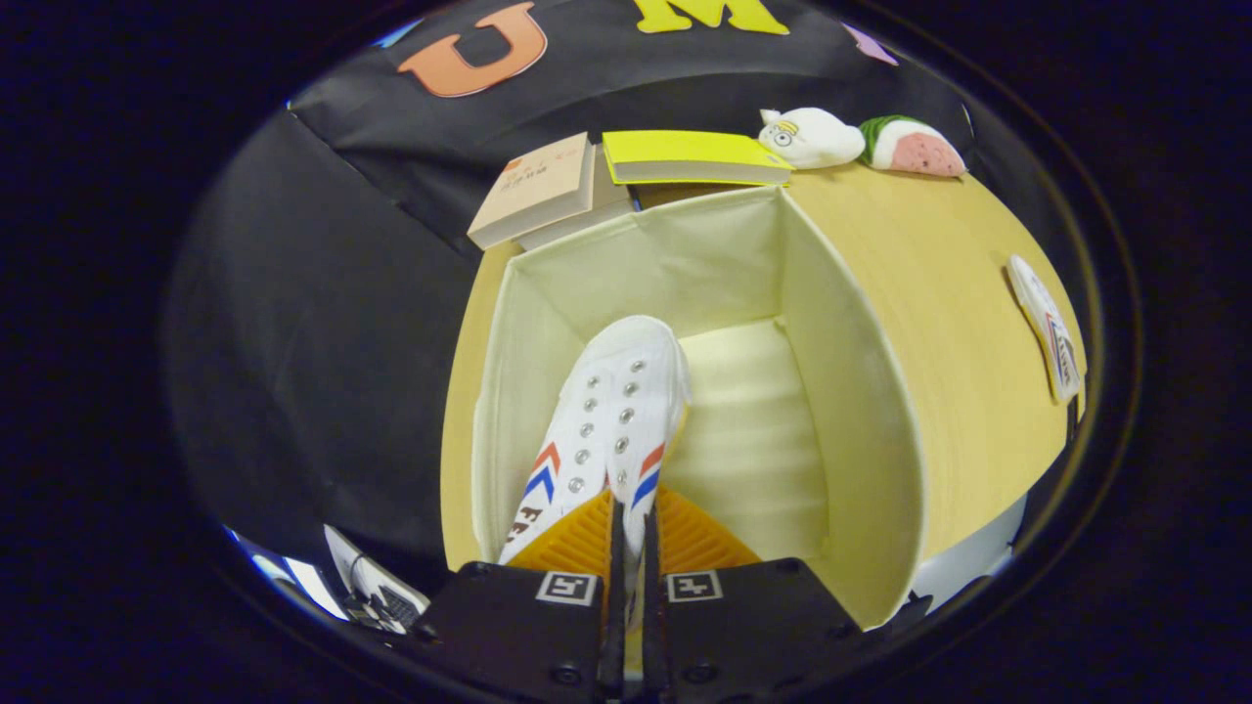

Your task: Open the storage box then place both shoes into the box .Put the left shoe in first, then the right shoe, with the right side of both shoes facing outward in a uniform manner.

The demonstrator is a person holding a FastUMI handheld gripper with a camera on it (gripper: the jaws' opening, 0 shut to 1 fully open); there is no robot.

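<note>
A white canvas shoe (608,420) with metal eyelets and red and blue chevrons hangs toe-first inside the open cream storage box (851,391), near the box's left wall. My gripper (634,518) is shut on the shoe's rear collar, with a finger (577,538) pressed on each side of the fabric. The box floor to the right of the shoe is bare. A second white shoe (1047,328) lies on its side on the wooden table, beyond the box's right wall.
The box stands on a light wooden table (939,284). Behind it lie a tan book (538,191) and a yellow book (690,156). Two plush toys (861,142) sit at the table's far edge. Black cloth hangs to the left.
</note>
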